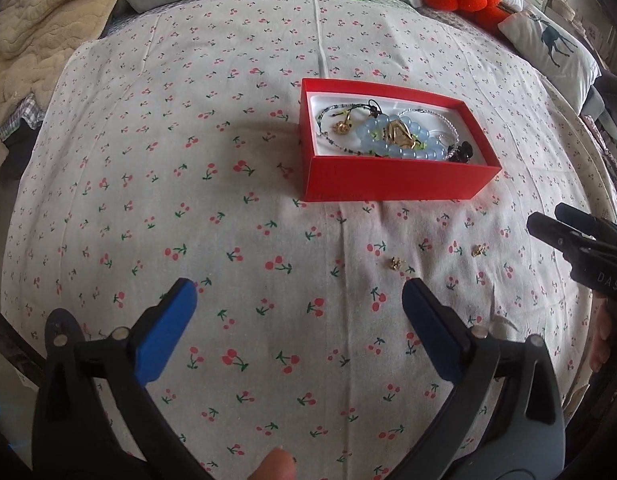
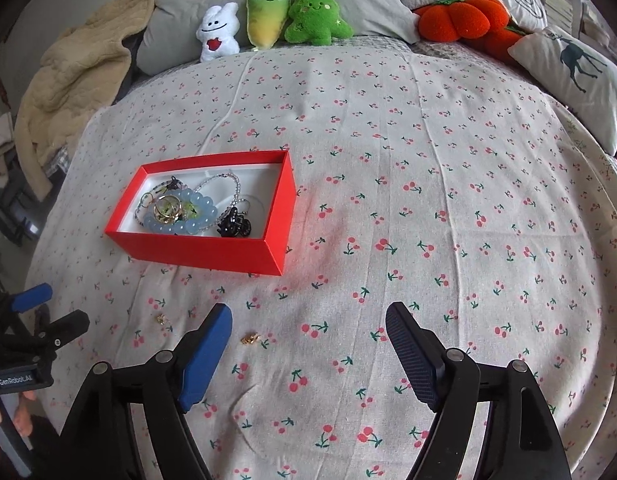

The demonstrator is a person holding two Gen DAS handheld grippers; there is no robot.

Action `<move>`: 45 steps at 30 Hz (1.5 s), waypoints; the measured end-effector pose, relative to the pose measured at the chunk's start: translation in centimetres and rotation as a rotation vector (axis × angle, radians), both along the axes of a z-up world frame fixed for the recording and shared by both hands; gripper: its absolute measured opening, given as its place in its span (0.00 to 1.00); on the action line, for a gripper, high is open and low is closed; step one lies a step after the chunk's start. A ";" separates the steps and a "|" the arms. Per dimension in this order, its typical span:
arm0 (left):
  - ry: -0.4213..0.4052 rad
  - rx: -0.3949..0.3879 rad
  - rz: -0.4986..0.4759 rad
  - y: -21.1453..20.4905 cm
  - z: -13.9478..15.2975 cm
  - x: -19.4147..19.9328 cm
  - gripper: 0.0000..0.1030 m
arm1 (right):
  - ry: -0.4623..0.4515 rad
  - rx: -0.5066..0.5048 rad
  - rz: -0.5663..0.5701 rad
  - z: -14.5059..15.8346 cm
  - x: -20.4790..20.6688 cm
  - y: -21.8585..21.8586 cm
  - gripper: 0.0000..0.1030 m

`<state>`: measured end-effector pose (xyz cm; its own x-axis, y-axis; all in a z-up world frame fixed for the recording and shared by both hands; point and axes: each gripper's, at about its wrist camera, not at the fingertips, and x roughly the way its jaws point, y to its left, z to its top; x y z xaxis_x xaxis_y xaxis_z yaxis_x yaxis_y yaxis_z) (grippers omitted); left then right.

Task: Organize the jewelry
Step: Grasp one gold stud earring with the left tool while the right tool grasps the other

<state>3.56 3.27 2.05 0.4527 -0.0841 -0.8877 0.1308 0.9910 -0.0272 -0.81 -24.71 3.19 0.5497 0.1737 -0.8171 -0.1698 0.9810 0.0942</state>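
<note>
While fingers (image 2: 412, 360) gape, earrings (image 2: 250, 338) beside box (image 2: 196, 250)

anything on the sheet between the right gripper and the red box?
Only bare cherry-print sheet plus two small gold earrings, loose in front of the red box. The right gripper is open and empty; right wrist view.

Left hand-held gripper (image 1: 299, 304) – jaws wide, empty; right hand-held gripper (image 2: 308, 326) – same.
</note>
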 end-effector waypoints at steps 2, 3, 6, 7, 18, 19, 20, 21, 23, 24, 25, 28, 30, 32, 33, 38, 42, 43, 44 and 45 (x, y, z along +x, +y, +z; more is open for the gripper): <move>0.006 -0.004 -0.014 -0.1 -0.7 -0.2 0.99 | 0.016 0.000 0.020 -1.0 -0.3 0.5 0.78; 0.000 -0.016 -0.035 -0.3 -1.0 -0.3 0.99 | 0.029 0.001 0.036 -1.6 -0.4 0.7 0.79; -0.050 -0.062 -0.113 -1.0 -1.9 -0.7 0.99 | 0.042 -0.015 0.099 -3.6 -0.8 1.7 0.79; -0.074 -0.046 -0.134 -1.3 -2.3 -0.8 0.99 | 0.043 -0.032 0.122 -4.2 -0.9 2.1 0.79; -0.131 0.032 -0.314 -3.3 -6.4 -1.0 1.00 | -0.037 -0.097 0.255 -7.0 -1.6 3.2 1.00; -0.121 0.018 -0.309 -3.1 -6.4 -0.9 1.00 | -0.040 -0.101 0.258 -7.0 -1.6 3.2 1.00; -0.116 0.016 -0.308 -3.0 -6.4 -0.8 1.00 | -0.042 -0.105 0.259 -7.1 -1.6 3.3 1.00; -0.115 0.021 -0.310 -3.1 -6.5 -0.7 1.00 | -0.043 -0.111 0.258 -7.1 -1.6 3.4 1.00; -0.115 0.029 -0.310 -3.3 -6.5 -0.8 1.00 | -0.044 -0.117 0.258 -7.2 -1.7 3.4 1.00; -0.114 0.032 -0.310 -3.3 -6.5 -0.8 1.00 | -0.042 -0.124 0.260 -7.1 -1.7 3.5 1.00; -0.112 0.035 -0.311 -3.4 -6.5 -0.8 1.00 | -0.038 -0.131 0.263 -7.1 -1.7 3.6 1.00; -0.101 0.038 -0.313 -3.5 -6.3 -0.6 1.00 | -0.040 -0.129 0.266 -7.0 -1.6 3.7 1.00; -0.091 0.027 -0.318 -3.6 -6.1 -0.5 0.97 | -0.045 -0.131 0.277 -6.9 -1.4 3.7 0.99; -0.095 0.019 -0.324 -3.7 -5.8 -0.5 0.87 | -0.056 -0.128 0.284 -6.7 -1.3 3.7 0.93; -0.098 0.014 -0.328 -3.8 -5.6 -0.5 0.79 | -0.065 -0.128 0.283 -6.5 -1.3 3.6 0.84; -0.093 -0.013 -0.348 -4.5 -5.0 -0.7 0.50 | -0.073 -0.121 0.285 -6.2 -0.7 3.6 0.64; -0.083 -0.024 -0.356 -4.8 -5.0 -0.7 0.45 | -0.075 -0.122 0.314 -6.2 -0.9 4.1 0.52; -0.081 -0.029 -0.357 -4.9 -4.9 -0.7 0.44 | -0.073 -0.117 0.319 -6.2 -0.9 4.1 0.48; -0.079 -0.033 -0.358 -4.9 -4.9 -0.7 0.41 | -0.070 -0.114 0.323 -6.2 -0.8 4.2 0.47; -0.076 -0.038 -0.360 -4.8 -4.9 -0.6 0.39 | -0.069 -0.113 0.325 -6.2 -0.7 4.3 0.45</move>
<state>2.92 -1.58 -2.84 0.4526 -0.2822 -0.8459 0.4740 0.8796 -0.0398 -1.55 -20.43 -3.05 0.5352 0.2593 -0.8039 -0.4774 0.8780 -0.0346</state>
